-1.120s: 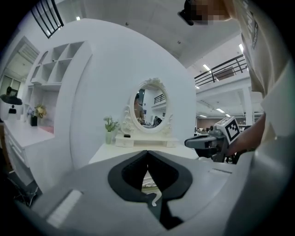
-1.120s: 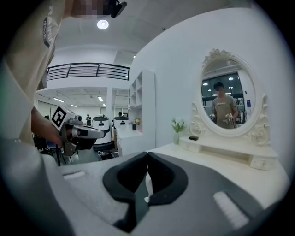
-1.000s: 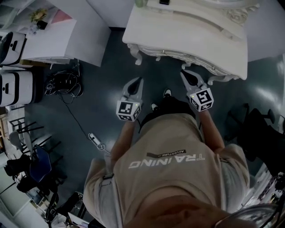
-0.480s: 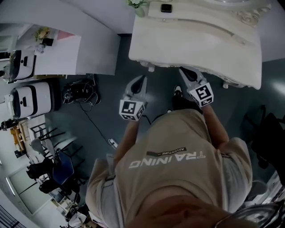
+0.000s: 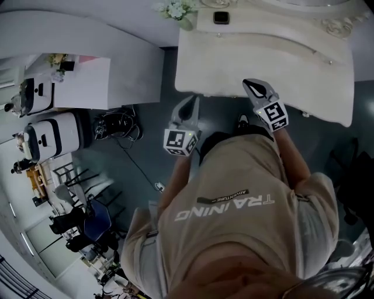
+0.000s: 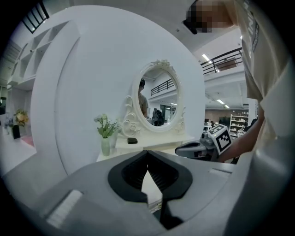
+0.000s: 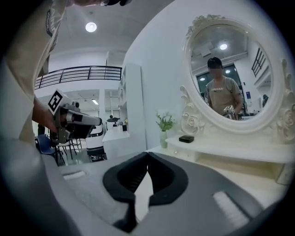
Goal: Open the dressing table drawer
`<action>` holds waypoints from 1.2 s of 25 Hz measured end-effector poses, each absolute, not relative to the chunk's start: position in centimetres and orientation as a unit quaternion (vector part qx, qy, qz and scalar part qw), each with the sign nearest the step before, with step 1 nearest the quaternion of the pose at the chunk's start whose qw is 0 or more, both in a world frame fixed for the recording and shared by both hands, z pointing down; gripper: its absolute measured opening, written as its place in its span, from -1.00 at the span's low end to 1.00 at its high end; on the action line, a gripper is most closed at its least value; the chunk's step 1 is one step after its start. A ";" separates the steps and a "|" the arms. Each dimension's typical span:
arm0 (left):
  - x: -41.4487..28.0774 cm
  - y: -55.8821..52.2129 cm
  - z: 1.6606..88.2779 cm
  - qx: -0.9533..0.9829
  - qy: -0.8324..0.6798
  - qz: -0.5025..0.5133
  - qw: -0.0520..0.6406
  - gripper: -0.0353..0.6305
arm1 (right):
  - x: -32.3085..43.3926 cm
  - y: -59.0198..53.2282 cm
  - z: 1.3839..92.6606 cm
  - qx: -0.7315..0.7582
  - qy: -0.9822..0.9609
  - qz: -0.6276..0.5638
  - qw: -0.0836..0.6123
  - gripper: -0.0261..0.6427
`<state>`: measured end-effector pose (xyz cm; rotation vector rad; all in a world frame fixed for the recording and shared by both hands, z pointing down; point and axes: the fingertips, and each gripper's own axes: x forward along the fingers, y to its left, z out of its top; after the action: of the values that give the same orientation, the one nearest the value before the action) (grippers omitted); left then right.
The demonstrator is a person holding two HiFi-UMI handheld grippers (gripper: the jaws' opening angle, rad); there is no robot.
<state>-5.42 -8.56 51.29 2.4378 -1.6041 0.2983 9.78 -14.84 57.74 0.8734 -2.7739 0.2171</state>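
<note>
The white dressing table (image 5: 263, 58) stands ahead of me, its top filling the upper head view. Its drawer front is hidden under the tabletop there. My left gripper (image 5: 191, 100) is shut and empty, just short of the table's front left corner. My right gripper (image 5: 256, 86) is also shut and empty, its tips over the table's front edge. The left gripper view looks along the shut left gripper (image 6: 147, 154) to the oval mirror (image 6: 159, 101). The right gripper (image 7: 147, 154) points along the tabletop (image 7: 239, 150) below the mirror (image 7: 230, 78).
A vase of flowers (image 5: 175, 10) and a small dark box (image 5: 221, 17) sit on the table's back shelf. A white partition wall (image 5: 87, 35) runs at left. White machines (image 5: 52, 134), floor cables (image 5: 114, 125) and chairs (image 5: 82, 222) stand left of me.
Both grippers have moved forward to the dressing table as the person stepped closer. The right gripper now reaches over the table's front edge. Both stay shut.
</note>
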 end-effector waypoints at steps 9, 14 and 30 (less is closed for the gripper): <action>-8.1 -11.7 54.2 0.824 -0.542 0.111 0.120 -0.87 | 6.3 -20.0 59.9 0.306 -0.937 0.085 0.142 -0.91; -10.7 -15.0 55.1 0.838 -0.523 0.106 0.117 -0.87 | 4.0 -22.4 59.8 0.318 -0.930 0.076 0.168 -0.91; -20.9 -28.4 52.5 0.921 -0.371 0.089 0.072 -0.87 | -3.4 -30.4 60.9 0.520 -0.823 0.141 0.182 -0.91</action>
<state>-20.94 -28.44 52.47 2.7689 -1.1151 0.2679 -3.40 -30.42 60.85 1.4670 -2.3224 0.3979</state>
